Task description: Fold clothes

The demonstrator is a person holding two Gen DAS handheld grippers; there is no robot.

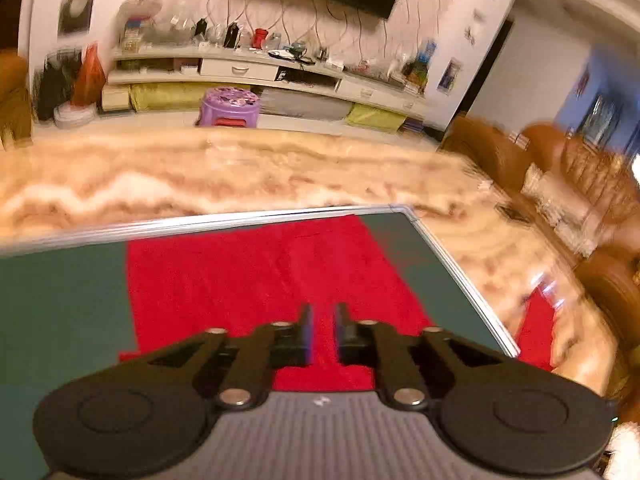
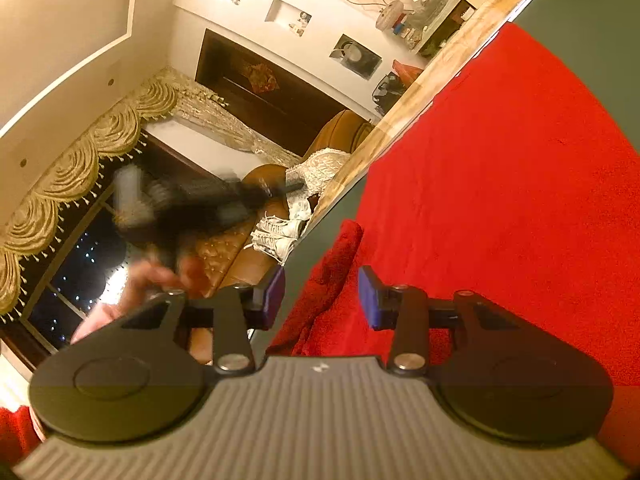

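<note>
Left gripper, black linkage arms, silver pivot screws, round black side discs, ribbed grey body with small white mark, right gripper same build, blue-purple finger pads, red sleeve at lower left.

just ahead of the left gripper a red cloth is lying matt and napped (like towelling), on a smooth, dull green board whose edge strip is gleaming like metal. beyond it the marbled tabletop is shining glossy. the gripper's fingers are looking like matt black plastic, its rivets like bright metal.
</note>
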